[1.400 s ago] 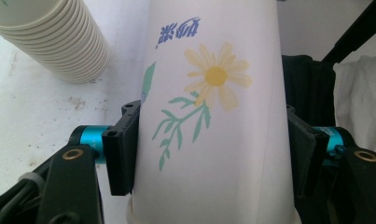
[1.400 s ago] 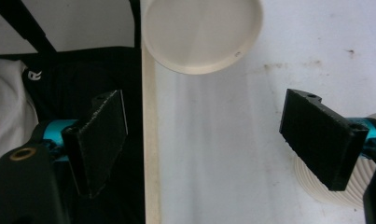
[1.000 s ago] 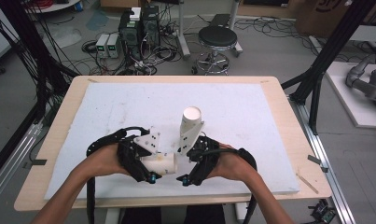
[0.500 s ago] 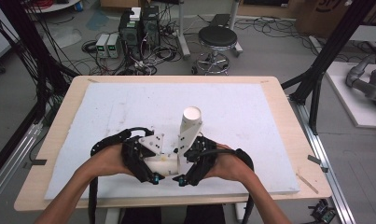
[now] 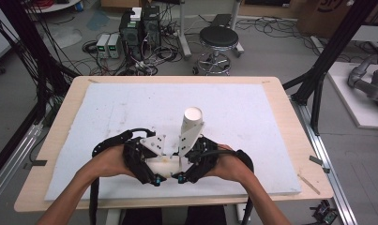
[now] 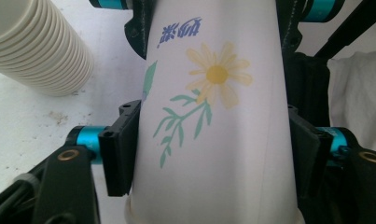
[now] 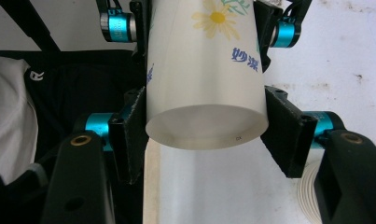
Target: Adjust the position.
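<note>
the flower-printed paper cup (image 6: 213,116) lies lengthwise between both hands, left hand-held gripper (image 6: 209,154) clamped near its rim, right hand-held gripper (image 7: 204,135) clamped near its base.

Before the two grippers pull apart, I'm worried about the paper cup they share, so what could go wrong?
Both the left gripper and the right gripper clamp one thin flowered cup, so squeezing or tugging could crush or tear it. A stack of cups stands upright just beyond the hands; a stray move might topple it.
</note>
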Motion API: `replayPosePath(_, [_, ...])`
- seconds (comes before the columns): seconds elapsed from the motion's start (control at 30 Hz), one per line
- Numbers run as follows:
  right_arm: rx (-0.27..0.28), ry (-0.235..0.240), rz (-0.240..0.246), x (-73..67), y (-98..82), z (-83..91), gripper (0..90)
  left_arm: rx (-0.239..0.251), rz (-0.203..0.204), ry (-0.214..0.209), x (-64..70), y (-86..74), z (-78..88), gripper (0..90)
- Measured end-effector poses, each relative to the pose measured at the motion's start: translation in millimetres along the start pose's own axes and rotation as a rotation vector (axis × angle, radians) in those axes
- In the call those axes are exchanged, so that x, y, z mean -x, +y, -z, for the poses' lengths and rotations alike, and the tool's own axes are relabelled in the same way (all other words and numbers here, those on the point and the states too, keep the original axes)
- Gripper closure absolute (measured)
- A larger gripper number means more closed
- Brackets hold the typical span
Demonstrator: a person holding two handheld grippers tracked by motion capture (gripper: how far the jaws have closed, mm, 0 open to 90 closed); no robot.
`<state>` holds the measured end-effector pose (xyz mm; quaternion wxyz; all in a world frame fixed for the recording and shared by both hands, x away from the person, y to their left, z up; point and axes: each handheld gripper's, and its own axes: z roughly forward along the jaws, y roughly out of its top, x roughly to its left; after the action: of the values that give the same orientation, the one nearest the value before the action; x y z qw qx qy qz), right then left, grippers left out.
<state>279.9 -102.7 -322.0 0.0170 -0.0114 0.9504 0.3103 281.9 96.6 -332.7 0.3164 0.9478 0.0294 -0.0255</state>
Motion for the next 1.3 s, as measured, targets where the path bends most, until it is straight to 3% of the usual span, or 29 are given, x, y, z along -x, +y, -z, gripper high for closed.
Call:
replayPosePath(0.03, [0.0, 0.0, 0.0, 0.0, 0.0, 0.0, 37.6, 0.0, 0.0, 0.0, 0.0, 0.0, 0.0, 28.4])
replayPosePath(0.07, [-0.002, 0.002, 0.001, -0.1, -0.3, 0.2, 37.6, 0.037, 0.005, -0.004, -0.5, -0.9, -0.8, 21.7])
replayPosePath(0.13, [-0.006, 0.003, -0.007, -0.5, -1.0, 0.4, 37.6, 0.056, 0.001, -0.021, -1.8, -1.8, 0.2, 9.4])
replayPosePath(0.43, [-0.005, 0.0, -0.015, 0.7, -4.1, 0.7, 37.6, 0.1, -0.006, -0.008, -2.9, -5.1, 5.3, 8.2])
replayPosePath(0.47, [-0.002, -0.003, -0.01, 1.2, -5.1, 1.4, 37.6, 0.139, -0.001, -0.001, -3.6, -8.2, 8.4, 8.2])
replayPosePath(0.5, [-0.002, -0.003, -0.01, 1.2, -5.1, 1.4, 37.6, 0.139, -0.001, -0.001, -3.6, -8.2, 8.4, 8.2])
replayPosePath(0.53, [0.009, -0.012, -0.023, 0.7, -7.9, 3.3, 37.6, 0.17, -0.002, 0.001, -3.7, -11.0, 10.1, 8.2])
replayPosePath(0.57, [0.009, -0.012, -0.023, 0.7, -7.9, 3.3, 37.6, 0.207, -0.003, 0.016, -3.3, -14.6, 11.9, 8.2])
replayPosePath(0.6, [0.034, -0.019, -0.023, 1.5, -12.8, 5.2, 37.6, 0.281, 0.006, 0.032, -3.7, -22.9, 17.5, 8.2])
replayPosePath(0.63, [0.034, -0.019, -0.023, 1.5, -12.8, 5.2, 37.6, 0.281, 0.006, 0.032, -3.7, -22.9, 17.5, 8.2])
replayPosePath(0.67, [0.072, -0.025, -0.041, 1.5, -19.7, 7.8, 37.6, 0.341, 0.005, 0.051, -3.6, -29.4, 21.2, 8.2])
replayPosePath(0.73, [0.083, -0.032, -0.047, 1.4, -22.1, 8.9, 37.6, 0.434, 0.017, 0.068, -2.7, -39.3, 26.4, 8.2])
replayPosePath(0.87, [0.179, -0.058, -0.078, 2.7, -36.2, 14.2, 37.6, 0.575, 0.02, 0.108, 1.4, -57.4, 33.4, 8.2])
replayPosePath(0.9, [0.179, -0.058, -0.078, 2.7, -36.2, 14.2, 37.6, 0.575, 0.02, 0.108, 1.4, -57.4, 33.4, 7.6])
replayPosePath(0.93, [0.217, -0.058, -0.089, 3.0, -40.6, 15.9, 37.6, 0.619, 0.029, 0.126, 1.8, -63.6, 33.7, 6.9])
replayPosePath(1.13, [0.293, -0.068, -0.092, 1.1, -48.7, 16.4, 37.6, 0.678, 0.044, 0.14, 2.2, -75.9, 25.8, 6.9])
replayPosePath(1.3, [0.328, -0.07, -0.093, 0.2, -52.9, 15.3, 37.6, 0.695, 0.056, 0.138, 1.9, -80.7, 19.3, 6.9])
